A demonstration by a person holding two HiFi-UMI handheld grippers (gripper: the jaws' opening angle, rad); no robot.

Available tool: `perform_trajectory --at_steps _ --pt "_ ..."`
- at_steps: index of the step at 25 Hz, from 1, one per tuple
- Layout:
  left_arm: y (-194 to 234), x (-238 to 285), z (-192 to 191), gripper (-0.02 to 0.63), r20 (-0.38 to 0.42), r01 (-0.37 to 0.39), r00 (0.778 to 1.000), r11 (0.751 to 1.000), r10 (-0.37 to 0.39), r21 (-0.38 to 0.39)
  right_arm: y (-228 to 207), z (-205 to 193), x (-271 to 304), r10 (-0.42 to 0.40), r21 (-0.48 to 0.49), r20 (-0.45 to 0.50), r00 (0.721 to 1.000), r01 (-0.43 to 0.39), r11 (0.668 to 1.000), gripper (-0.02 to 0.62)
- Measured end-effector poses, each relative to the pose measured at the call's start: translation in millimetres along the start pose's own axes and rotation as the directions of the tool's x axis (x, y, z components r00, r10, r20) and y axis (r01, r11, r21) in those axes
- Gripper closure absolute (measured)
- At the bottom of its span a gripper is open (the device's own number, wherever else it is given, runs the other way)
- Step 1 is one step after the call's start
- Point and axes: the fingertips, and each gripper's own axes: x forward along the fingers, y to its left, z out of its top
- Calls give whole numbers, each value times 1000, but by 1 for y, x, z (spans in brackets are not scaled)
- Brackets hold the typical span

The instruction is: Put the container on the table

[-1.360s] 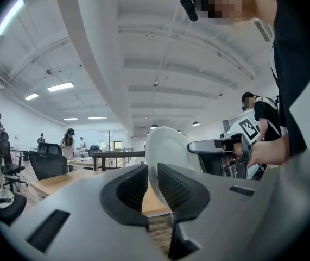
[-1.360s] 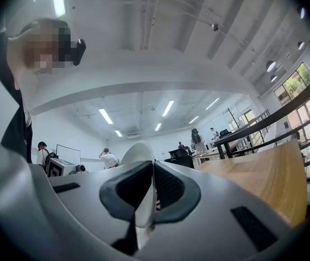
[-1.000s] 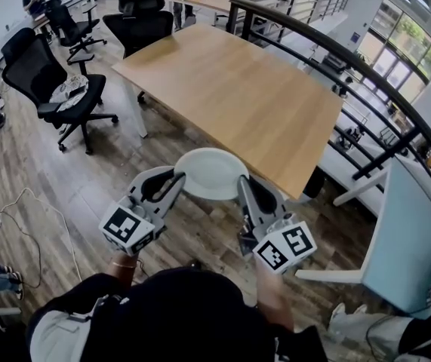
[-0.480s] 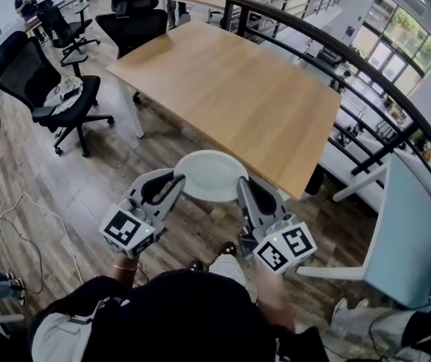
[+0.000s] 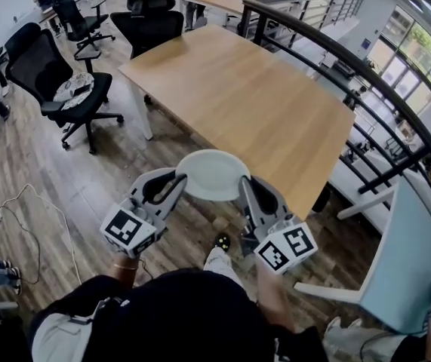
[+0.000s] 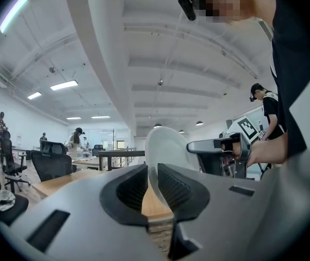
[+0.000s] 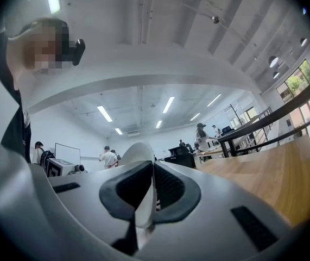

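The white container (image 5: 212,174) is hanging in the air between the two grippers, level, its open face turned up, over the wood floor (image 5: 87,191) and just short of the near edge of the table (image 5: 238,96) — not resting on the tabletop. The left gripper (image 5: 176,181) is pinching the container's left rim; in the left gripper view the thin white wall is standing edge-on between the ribbed pads, with the jaws narrowed to a slim gap and pressing on it from both sides. The right gripper (image 5: 243,185) is clamping the opposite rim in the same way — in the right gripper view the jaws are nearly together, with the white edge running up through the slot between them. Both grippers are angling inward toward each other, their marker cubes pointing back at the person. The tabletop is lying bare ahead and to the right of the container. A black office chair (image 5: 56,81) is standing well off to the left, and a dark railing (image 5: 336,51) is running along the table's far side.
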Motion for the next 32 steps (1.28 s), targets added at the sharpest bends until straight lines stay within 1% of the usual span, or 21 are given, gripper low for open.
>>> perform_trajectory --at_steps 4,7,9,11,16,21,24,27,32 --pt "12 13 -1 555 -15 -40 999 999 40 1 -13 0 14 31 8 -1 1000 -31 999 571" --pt "17 21 -6 555 -14 -43 999 999 43 5 -23 -3 21 38 11 -2 999 -38 999 571" --pt "25 33 -4 555 -3 -40 999 999 40 7 -34 1 31 42 16 -1 999 -42 999 571" --pt "33 46 -1 555 -11 -45 999 999 45 6 -45 7 39 42 20 1 999 -42 999 571" --pt "42 69 -2 555 -3 -40 999 999 40 15 -68 11 50 46 25 5 999 -46 999 571" --pt "54 85 2 555 -30 -68 997 998 68 11 -84 16 64 60 35 0 998 -59 998 571" --pt "62 96 3 555 -28 -75 997 997 75 14 -96 21 76 72 45 -1 997 -72 996 571" --pt "72 105 4 555 -53 -99 994 995 100 15 -105 23 87 90 57 -4 996 -89 994 571" --pt "84 117 7 555 -51 -121 991 992 122 29 -117 26 105 122 73 -1 993 -122 990 571"
